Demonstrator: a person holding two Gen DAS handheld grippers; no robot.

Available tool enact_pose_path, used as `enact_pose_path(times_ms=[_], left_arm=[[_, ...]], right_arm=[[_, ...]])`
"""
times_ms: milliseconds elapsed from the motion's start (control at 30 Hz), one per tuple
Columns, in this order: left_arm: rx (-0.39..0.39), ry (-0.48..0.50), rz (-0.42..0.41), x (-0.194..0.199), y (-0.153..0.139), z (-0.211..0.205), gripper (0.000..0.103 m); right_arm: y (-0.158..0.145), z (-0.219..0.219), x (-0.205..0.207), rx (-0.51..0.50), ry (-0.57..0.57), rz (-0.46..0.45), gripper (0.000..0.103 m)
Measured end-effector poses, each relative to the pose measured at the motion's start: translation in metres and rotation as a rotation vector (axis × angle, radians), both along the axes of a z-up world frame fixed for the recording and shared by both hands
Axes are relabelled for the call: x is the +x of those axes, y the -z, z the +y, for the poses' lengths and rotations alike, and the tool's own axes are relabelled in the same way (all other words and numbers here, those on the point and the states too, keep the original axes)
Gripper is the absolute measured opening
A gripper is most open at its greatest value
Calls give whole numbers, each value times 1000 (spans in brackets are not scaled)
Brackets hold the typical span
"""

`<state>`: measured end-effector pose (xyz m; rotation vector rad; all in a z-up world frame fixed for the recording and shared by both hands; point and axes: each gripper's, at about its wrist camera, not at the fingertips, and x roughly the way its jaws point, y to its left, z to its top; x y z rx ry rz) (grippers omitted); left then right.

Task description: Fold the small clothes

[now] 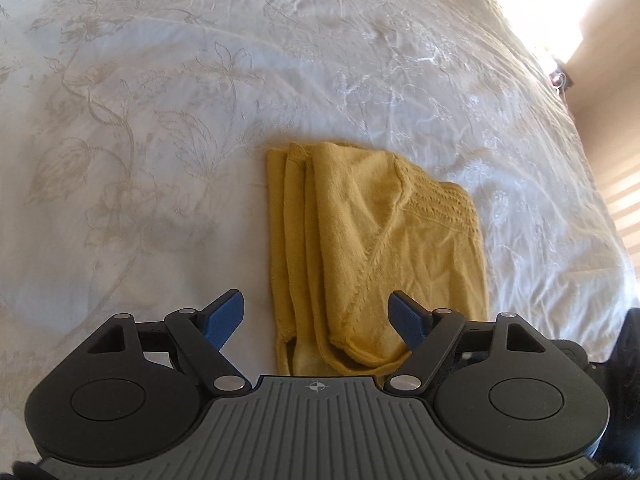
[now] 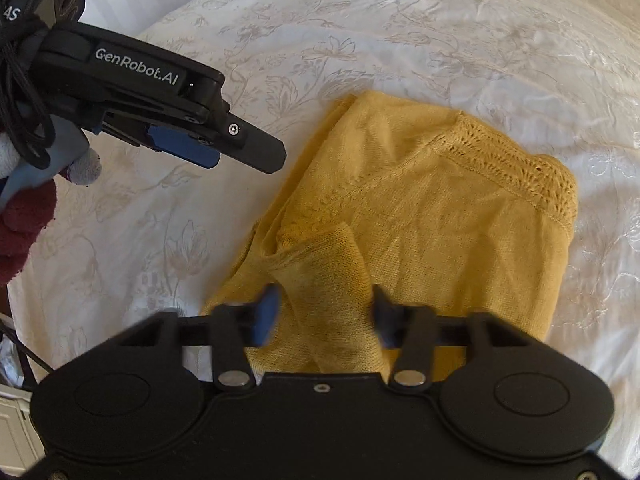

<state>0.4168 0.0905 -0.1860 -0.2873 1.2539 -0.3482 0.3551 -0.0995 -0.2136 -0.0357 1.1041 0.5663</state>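
Observation:
A small mustard-yellow knit garment (image 1: 376, 240) lies folded on the white bedspread (image 1: 160, 120), with a lace-knit band at its far right edge. My left gripper (image 1: 318, 314) is open and empty, hovering above the garment's near end. In the right wrist view the garment (image 2: 440, 220) fills the centre. My right gripper (image 2: 324, 308) stands with its jaws partly apart around a raised fold of yellow fabric (image 2: 332, 280); the fingers are blurred. The left gripper (image 2: 224, 148) shows from the side at upper left, above the bed and left of the garment.
The bedspread (image 2: 400, 40) has a pale floral pattern and runs far on all sides. A dark red cloth (image 2: 24, 224) and grey-blue items lie at the left edge of the right wrist view. A sunlit wall (image 1: 612, 152) borders the bed's right side.

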Motion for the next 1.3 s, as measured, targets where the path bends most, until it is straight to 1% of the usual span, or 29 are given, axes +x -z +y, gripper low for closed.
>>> enact_pose_path(times_ms=[33,133,233,367,433,467,600,733,833,900,933,967,1000,1033,1100,1200,1267,1300], left_arm=[[-24,1,14,-2,1,0,79],[-111,-8,64,-4,6,-2,79],[-176,-20,108,-2,15,-7,79],[-265,-57,172,11,32,-18,79],[-294,-69,194,20,40,-24,79],[-296,-71,195,25,43,-27,79],[-244,-66,153,48,49,-38,78],[-176,-60,66,68,47,-41,75],[-98,-44,20,79,45,-43,72],[-50,-27,-1,84,45,-46,69],[-27,-18,-16,85,45,-46,58],[-12,-5,-38,85,43,-47,28],[19,7,-48,85,42,-48,13],[34,26,-47,86,40,-49,9],[27,61,-63,86,30,-50,9],[12,119,-123,81,6,-46,9],[35,142,-147,78,-1,-43,9],[57,156,-152,77,0,-43,9]], right_arm=[[-4,-4,-2,28,12,-12,12],[-21,-19,-11,75,59,-57,12],[-33,-32,-20,105,91,-80,12],[-37,-37,-25,111,99,-83,12],[-36,-36,-27,108,95,-80,12],[-35,-35,-27,106,91,-80,12],[-30,-29,-26,108,75,-75,12],[-26,-24,-30,97,50,-80,13],[-24,-24,-30,99,53,-75,13],[-22,-24,-30,98,57,-74,13],[-21,-23,-30,96,59,-74,13],[-21,-22,-30,93,60,-75,13],[-21,-22,-29,90,60,-77,13],[-21,-21,-29,87,58,-81,13],[-26,-17,-31,80,40,-102,13],[-32,-8,-35,63,-12,-134,13],[-26,3,-36,32,-58,-136,13],[-21,8,-36,15,-81,-132,14]])
